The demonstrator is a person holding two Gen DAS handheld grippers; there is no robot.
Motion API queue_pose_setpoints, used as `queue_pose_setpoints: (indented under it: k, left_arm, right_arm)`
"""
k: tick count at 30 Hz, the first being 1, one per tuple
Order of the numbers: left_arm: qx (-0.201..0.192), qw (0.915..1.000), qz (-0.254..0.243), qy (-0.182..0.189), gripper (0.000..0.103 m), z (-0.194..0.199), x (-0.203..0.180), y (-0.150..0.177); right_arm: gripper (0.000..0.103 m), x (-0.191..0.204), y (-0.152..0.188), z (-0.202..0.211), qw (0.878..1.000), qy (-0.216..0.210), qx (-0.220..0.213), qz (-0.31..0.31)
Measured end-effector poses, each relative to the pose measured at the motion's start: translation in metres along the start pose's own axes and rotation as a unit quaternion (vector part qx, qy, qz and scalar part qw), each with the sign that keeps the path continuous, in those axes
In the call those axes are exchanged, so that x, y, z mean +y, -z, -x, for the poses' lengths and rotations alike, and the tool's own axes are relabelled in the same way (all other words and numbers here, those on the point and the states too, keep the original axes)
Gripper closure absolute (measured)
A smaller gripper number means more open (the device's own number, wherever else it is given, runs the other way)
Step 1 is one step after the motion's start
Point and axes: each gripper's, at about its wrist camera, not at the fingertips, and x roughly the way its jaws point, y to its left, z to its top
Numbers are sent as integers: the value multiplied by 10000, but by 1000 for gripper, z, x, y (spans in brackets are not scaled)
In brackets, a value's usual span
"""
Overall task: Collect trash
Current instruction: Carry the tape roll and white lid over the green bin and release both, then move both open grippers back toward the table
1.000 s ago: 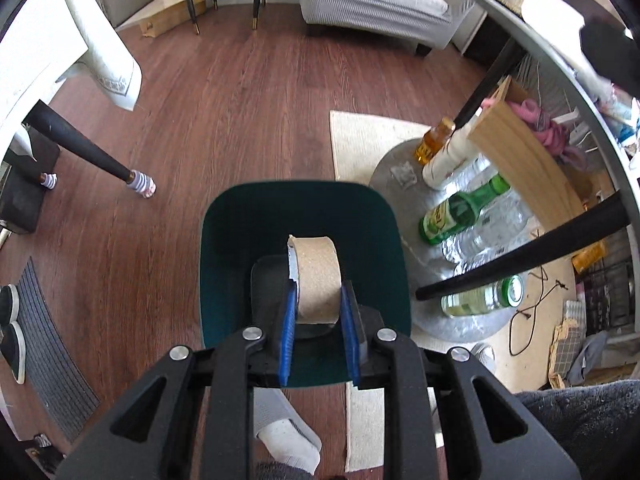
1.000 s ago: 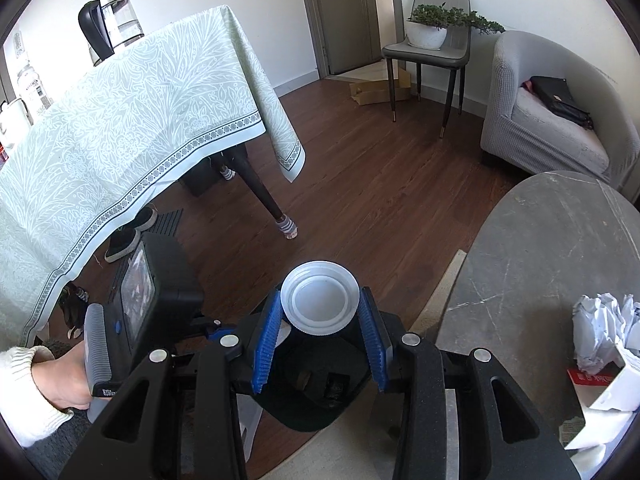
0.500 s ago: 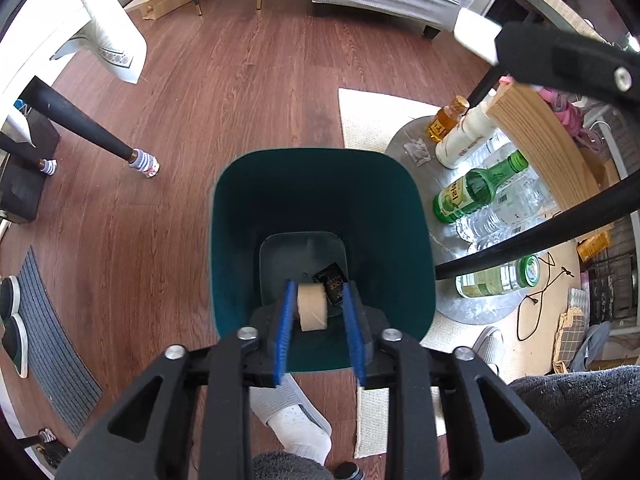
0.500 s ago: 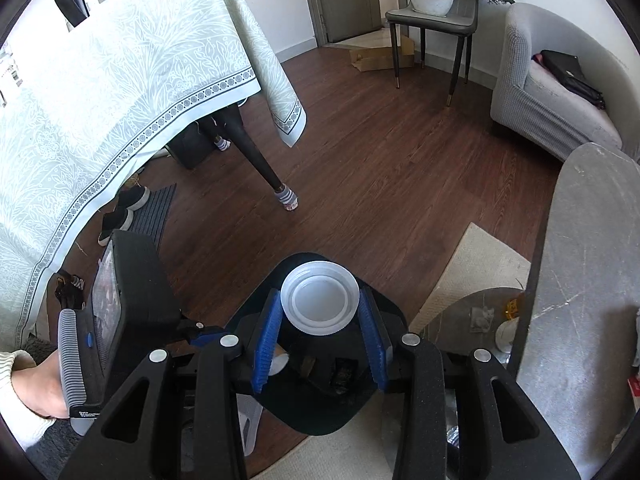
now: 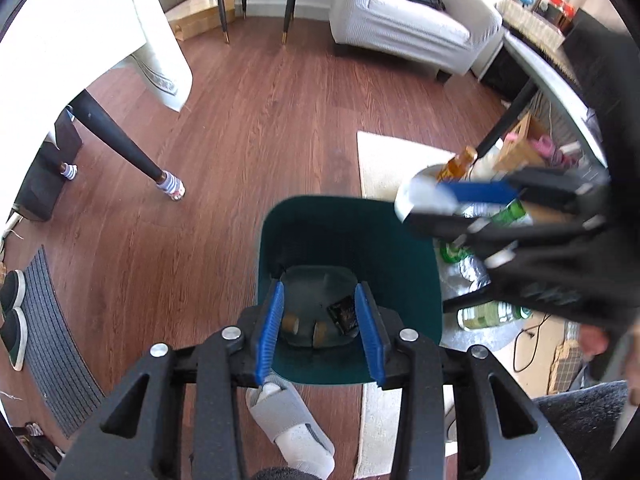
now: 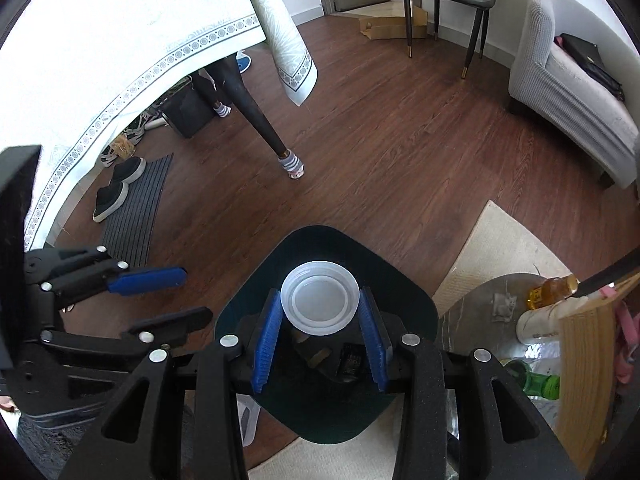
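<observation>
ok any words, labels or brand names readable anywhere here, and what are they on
None can be read.
Green bottle label: blurred, hidden behind the right gripper.
White bottle print: too small to read.
Dark wrapper in the bin: too small to read.

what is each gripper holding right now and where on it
The right gripper holds a white plastic cup by its sides, over the green bin. The left gripper holds nothing; its jaws are opening, with the cardboard roll lying in the bin.
</observation>
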Motion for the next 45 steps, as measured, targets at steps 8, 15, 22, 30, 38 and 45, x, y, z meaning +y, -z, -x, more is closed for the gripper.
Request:
queue_pose_setpoints:
  k: [8,15,22,30,38,45]
  left_arm:
    - [-803,9967,57,62,66,45,3,-10]
    - [-1447,9894,72,107,79,80,-6,-17]
    - [-1678,9855,27,235,80,97,-14,-23]
    - [-1816,9830,75,259,80,108,-19,-26]
    - [-2096,9774,86,248,80,126,-29,-28]
    - [-2315,9727,49,148,80,139,-38,-27]
  right_arm:
    - [63,2,12,-43,9987,-37,513,-14]
    - [63,2,27,-70,9955,52,941,37]
    - [50,-2,43,-93,9897,121,1422,126]
    - [49,-1,46,-84,9909,208,1296,287]
    - [55,7,30,-41,9966,73,677,458]
    - [60,17,16,15,9985,41,-68,549]
